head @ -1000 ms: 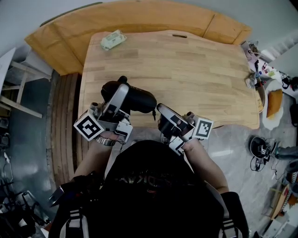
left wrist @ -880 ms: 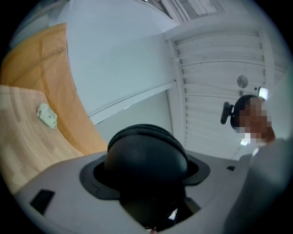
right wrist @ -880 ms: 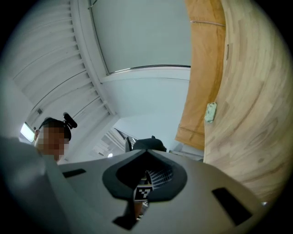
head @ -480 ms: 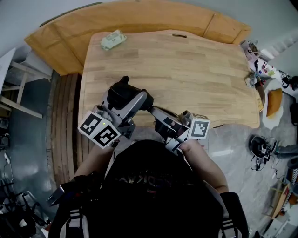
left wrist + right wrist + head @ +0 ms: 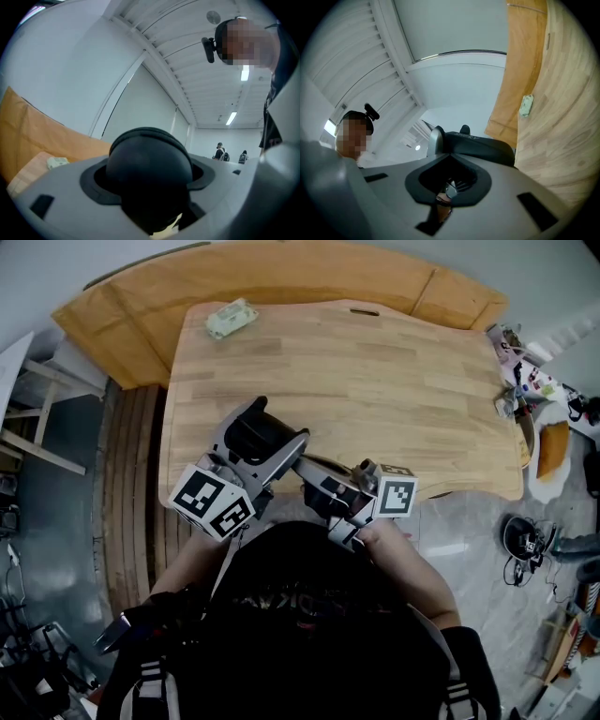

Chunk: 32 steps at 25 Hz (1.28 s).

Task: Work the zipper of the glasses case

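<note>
Within the last second the left tool point(image 5: 270, 430), spread wide and clamped around the black glasses case point(image 5: 149, 171), has tilted it up over the near edge of the bench point(image 5: 394, 381). The right tool point(image 5: 302, 465), pinched tight on the zipper pull point(image 5: 450, 190), has closed in, so the zipper appears ready for a pull. Faint lettering on the case is illegible.

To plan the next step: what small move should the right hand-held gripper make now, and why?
Probably draw the right hand-held gripper slowly along the zipper line of the glasses case. Its jaws are shut on the zipper pull, and the left hand-held gripper clamps the case, so the slider can likely travel.
</note>
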{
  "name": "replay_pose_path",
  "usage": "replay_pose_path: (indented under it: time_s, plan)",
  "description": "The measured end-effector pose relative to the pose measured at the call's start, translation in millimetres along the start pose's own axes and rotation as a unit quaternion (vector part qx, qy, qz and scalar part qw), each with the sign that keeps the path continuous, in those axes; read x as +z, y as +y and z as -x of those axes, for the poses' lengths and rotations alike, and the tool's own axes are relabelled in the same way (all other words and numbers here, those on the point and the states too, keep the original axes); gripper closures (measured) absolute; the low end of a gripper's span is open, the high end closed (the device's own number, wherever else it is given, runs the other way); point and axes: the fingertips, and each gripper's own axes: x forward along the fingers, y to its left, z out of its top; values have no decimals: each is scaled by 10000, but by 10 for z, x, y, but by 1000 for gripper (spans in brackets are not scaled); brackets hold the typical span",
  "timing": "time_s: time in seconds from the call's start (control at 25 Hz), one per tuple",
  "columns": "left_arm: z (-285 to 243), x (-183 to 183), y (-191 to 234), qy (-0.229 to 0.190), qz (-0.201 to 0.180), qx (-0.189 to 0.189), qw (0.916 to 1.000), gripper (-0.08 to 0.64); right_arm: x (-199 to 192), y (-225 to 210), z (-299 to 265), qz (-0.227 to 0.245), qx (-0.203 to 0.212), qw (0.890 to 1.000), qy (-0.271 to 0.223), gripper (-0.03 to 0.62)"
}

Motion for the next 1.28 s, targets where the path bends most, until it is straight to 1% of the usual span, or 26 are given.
replay_pose_path:
  time_s: [0.2,0.32,0.4,0.48,0.56,0.76,0.88,0.92,1.0,1.08,1.12,1.2,1.28]
  plan:
    - [2,9,-123,25,199,-538,9984,193,71,96,39,-312,312,9986,-289,575]
    - [52,45,-178,-70,350,-885,9954,193,141,198,59,-474,552,9964,-433,575]
    - [102,55,-215,-118,362,-1105,9931,193,180,222,94,-479,592,9960,-473,575]
    - [161,69,-269,-170,240,-1298,9911,193,206,251,119,-454,611,9959,-483,575]
    - [231,100,-316,-264,122,-1465,9888,192,237,297,140,-549,721,9945,-531,575]
    - [369,146,-411,-488,1,-1855,9814,188,280,428,127,-678,1019,9913,-490,575]
    - [376,178,-507,-599,-36,-2064,9766,172,287,510,92,-946,1313,9860,-391,575]
    - [369,185,-558,-596,-114,-2123,9753,172,277,543,80,-1055,1413,9838,-335,575]
    - [344,176,-672,-509,-394,-2232,9726,172,230,599,44,-1209,1565,9801,-168,575]
    - [321,170,-782,-400,-663,-2322,9696,172,174,630,10,-1287,1649,9779,6,575]
    - [315,171,-815,-355,-732,-2343,9687,172,158,638,7,-1304,1675,9772,62,575]
    - [315,163,-827,-261,-791,-2346,9685,176,136,629,31,-1251,1636,9785,151,575]
    - [316,145,-801,-162,-869,-2293,9693,223,121,595,47,-1113,1466,9826,237,575]
